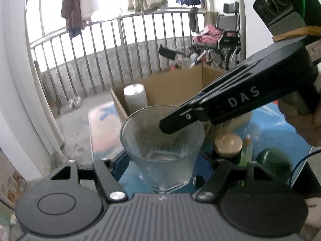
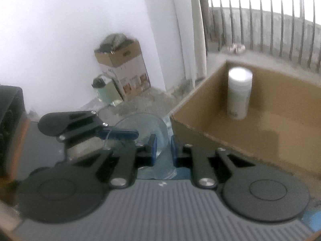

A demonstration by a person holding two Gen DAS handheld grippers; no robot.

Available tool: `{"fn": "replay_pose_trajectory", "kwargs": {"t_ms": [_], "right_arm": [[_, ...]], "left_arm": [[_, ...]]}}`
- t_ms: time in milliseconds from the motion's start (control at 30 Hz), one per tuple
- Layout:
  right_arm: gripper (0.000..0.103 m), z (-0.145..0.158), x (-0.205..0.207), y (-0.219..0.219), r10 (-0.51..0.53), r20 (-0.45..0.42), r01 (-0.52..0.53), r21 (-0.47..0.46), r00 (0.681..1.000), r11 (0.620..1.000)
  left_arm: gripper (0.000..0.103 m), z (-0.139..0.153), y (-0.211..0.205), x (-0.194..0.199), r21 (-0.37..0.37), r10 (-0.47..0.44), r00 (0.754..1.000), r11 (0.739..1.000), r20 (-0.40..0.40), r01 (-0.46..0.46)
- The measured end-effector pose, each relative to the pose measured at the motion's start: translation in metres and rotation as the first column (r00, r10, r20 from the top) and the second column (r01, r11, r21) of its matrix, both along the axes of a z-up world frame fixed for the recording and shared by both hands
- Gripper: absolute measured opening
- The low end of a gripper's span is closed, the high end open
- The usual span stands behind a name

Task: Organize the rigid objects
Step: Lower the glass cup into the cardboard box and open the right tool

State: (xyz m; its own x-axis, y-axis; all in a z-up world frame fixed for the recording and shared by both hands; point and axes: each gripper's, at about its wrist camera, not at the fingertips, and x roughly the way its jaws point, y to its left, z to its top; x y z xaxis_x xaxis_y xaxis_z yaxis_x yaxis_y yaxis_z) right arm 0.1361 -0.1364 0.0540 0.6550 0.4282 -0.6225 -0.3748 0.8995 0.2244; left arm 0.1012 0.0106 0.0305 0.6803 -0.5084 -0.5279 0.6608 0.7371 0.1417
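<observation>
The left gripper (image 1: pixel 162 164) has its jaws set wide around the lower body of a clear drinking glass (image 1: pixel 162 146), one finger on each side of it; the blue pads sit against the glass walls, so it reads as held upright between them. The right gripper (image 2: pixel 163 150) comes in from the right in the left wrist view and reaches over the glass mouth, its jaws pinched nearly together on the glass rim, which passes between the two blue pads in the right wrist view. A person's hand (image 1: pixel 305 124) grips the right gripper's handle at the frame edge. Below the glass lies the blue counter (image 1: pixel 280 124). Just right of the glass stand a round woven lid or container (image 1: pixel 228 143), a small yellow-green bottle (image 1: pixel 246 150) and a dark green rounded object (image 1: pixel 274 160). Behind the glass sits an open cardboard box (image 2: pixel 192 128), with a white cylindrical bottle (image 2: pixel 239 94) standing upright in its far left corner. Beyond the counter are a concrete floor, a metal balcony railing (image 1: pixel 112 46), hanging laundry and a wheelchair (image 1: pixel 226 38); another carton (image 2: pixel 122 64) stands against the white wall.
</observation>
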Motion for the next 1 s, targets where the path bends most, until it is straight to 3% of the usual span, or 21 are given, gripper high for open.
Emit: {"fn": "replay_pose_trajectory", "kwargs": {"t_ms": [300, 467, 733, 1000], "right_arm": [[0.013, 0.081, -0.005, -0.034, -0.025, 0.162, 0.024, 0.006, 0.986, 1.000], [0.013, 0.103, 0.020, -0.061, -0.057, 0.174, 0.060, -0.014, 0.983, 0.998], [0.013, 0.072, 0.083, -0.102, -0.092, 0.022, 0.092, 0.014, 0.995, 0.996], [0.013, 0.009, 0.126, -0.126, -0.088, -0.154, 0.098, 0.060, 0.984, 0.993]], "left_arm": [[0.072, 0.064, -0.030, 0.007, -0.053, -0.043, 0.990, 0.997, 0.133, 0.051], [0.072, 0.071, -0.050, 0.042, -0.067, -0.076, 0.993, 0.994, 0.090, 0.082], [0.072, 0.033, -0.066, 0.108, -0.069, -0.090, 0.990, 0.994, -0.107, 0.083], [0.072, -0.004, -0.080, 0.140, 0.022, -0.086, 0.966, 0.995, -0.244, 0.094]]}}
